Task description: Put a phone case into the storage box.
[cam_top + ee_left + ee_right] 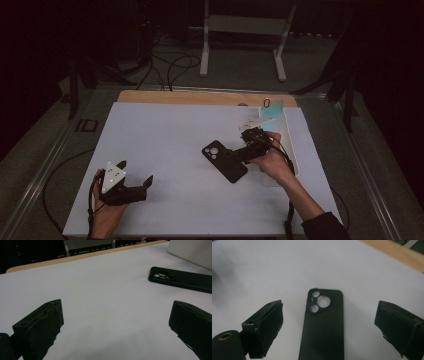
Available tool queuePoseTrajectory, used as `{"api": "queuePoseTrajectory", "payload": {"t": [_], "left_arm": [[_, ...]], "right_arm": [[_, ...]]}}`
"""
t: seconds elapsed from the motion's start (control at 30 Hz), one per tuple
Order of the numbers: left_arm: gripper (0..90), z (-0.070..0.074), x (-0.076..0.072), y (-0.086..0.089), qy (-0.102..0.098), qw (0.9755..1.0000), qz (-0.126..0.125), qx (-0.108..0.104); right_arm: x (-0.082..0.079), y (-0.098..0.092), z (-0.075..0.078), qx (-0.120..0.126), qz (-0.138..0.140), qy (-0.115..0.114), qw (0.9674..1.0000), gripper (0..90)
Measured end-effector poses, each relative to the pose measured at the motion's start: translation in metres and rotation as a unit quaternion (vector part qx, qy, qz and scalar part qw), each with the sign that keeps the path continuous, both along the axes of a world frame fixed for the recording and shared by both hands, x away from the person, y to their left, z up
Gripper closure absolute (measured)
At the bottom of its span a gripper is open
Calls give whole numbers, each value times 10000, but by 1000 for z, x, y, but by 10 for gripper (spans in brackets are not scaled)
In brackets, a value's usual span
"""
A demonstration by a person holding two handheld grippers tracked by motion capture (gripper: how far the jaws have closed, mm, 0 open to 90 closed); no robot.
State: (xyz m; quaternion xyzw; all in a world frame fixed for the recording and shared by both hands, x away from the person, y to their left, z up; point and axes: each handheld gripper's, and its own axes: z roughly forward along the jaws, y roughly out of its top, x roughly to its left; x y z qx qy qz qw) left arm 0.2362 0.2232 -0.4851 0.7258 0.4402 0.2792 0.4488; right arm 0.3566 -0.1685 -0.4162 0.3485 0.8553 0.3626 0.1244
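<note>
A black phone case (224, 161) lies back side up on the white board (165, 145), its camera cutout toward the far left. My right gripper (239, 154) hovers over the near end of the case with its jaws wide apart. In the right gripper view the case (323, 322) runs up between the two open jaws of that gripper (330, 306), touching neither. My left gripper (135, 172) rests open at the board's near left, holding nothing. In the left gripper view, that gripper (117, 307) has bare board between its jaws and the case (180, 278) lies far off at upper right.
A white tray (291, 145) stands along the board's right edge, close behind my right hand. A teal card (272, 107) and a white flat item (255, 123) sit at its far end. A wooden table edge (200, 97) borders the board at the back.
</note>
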Motion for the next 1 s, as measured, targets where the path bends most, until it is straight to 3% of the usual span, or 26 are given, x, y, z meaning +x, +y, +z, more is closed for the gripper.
{"api": "queuePoseTrajectory", "payload": {"t": [0.23,0.53,0.77,0.87,1.0], "left_arm": [[2,0,0,0,1,10000,-4,6],[3,0,0,0,0,10000,-3,-2],[3,0,0,0,-4,10000,-7,0],[2,0,0,0,-2,10000,-11,7],[3,0,0,0,-10,10000,-6,-5]], "right_arm": [[8,14,-18,-543,-15,445,9975,82],[14,28,-35,-853,7,720,9937,83],[17,36,-50,-1250,-119,963,9874,83],[18,40,-54,-1228,-206,1116,9859,83],[20,42,-64,-1390,-278,1208,9825,83]]}}
